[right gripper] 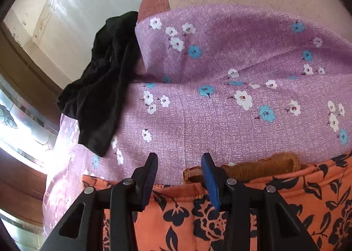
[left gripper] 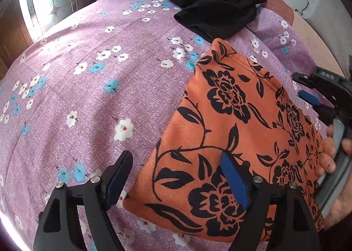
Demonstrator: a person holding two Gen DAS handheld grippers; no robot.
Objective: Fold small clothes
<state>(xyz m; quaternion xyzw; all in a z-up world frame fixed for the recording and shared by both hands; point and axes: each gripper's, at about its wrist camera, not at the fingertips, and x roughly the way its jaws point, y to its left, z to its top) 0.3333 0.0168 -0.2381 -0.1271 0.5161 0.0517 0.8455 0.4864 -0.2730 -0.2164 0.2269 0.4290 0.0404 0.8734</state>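
An orange garment with a black flower print (left gripper: pixel 231 119) lies folded on the purple flowered sheet (left gripper: pixel 110 75). My left gripper (left gripper: pixel 176 178) hangs open over its near left edge, with the blue-padded right finger (left gripper: pixel 235 180) above the cloth and the other finger above the sheet. The right wrist view shows my right gripper (right gripper: pixel 180 174) with its jaws partly apart over the garment's (right gripper: pixel 286 196) hemmed edge, with nothing pinched between them. A brown knitted band (right gripper: pixel 264 165) peeks out beside it. The right gripper (left gripper: pixel 301 87) and the hand holding it show at the right edge.
A crumpled black garment (left gripper: pixel 215 9) lies at the far end of the sheet, also visible as the black garment (right gripper: pixel 99 88) at the left. Beyond the bed are a pale wall (right gripper: pixel 77 9) and a glazed wooden door (left gripper: pixel 44 4).
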